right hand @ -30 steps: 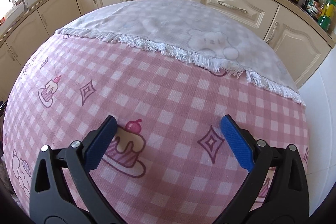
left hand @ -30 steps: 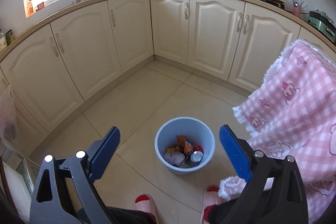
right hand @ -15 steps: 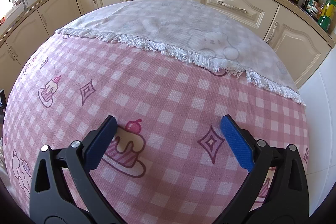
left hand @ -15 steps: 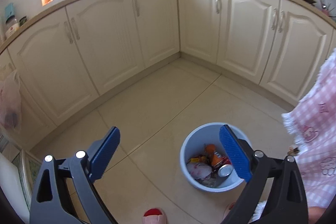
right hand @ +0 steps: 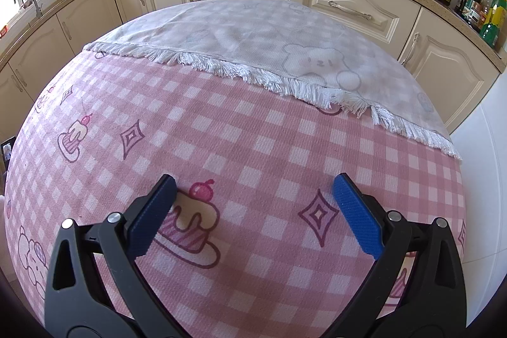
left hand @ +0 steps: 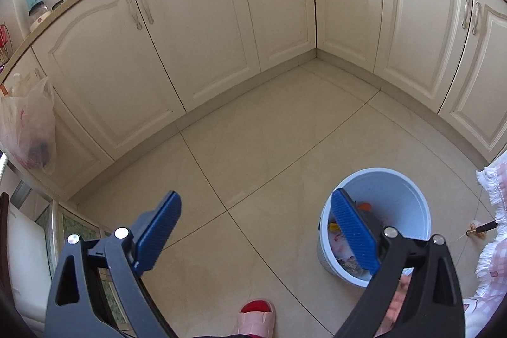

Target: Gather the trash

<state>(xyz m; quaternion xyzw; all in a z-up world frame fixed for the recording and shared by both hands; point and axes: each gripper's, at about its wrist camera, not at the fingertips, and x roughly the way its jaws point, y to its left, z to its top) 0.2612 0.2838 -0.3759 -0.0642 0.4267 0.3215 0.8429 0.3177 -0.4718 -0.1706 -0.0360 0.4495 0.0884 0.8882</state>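
Observation:
A light blue bin point(left hand: 408, 192) stands on the tiled floor at the lower right of the left wrist view, with mixed trash point(left hand: 340, 246) inside, partly hidden by my right finger. My left gripper point(left hand: 255, 230) is open and empty, held above the floor to the left of the bin. My right gripper point(right hand: 252, 211) is open and empty, just above the pink checked tablecloth point(right hand: 240, 141). I see no loose trash on the cloth.
Cream cabinets point(left hand: 196, 30) line the walls. A plastic bag point(left hand: 28, 129) hangs at the left. The cloth's fringed edge point(left hand: 494, 189) hangs right of the bin. A small object point(left hand: 480, 230) lies on the floor there. A pink slipper point(left hand: 256, 317) is below.
The left gripper has swung to the left, so the bin has shifted from between the fingers to the lower right. The right gripper has not moved.

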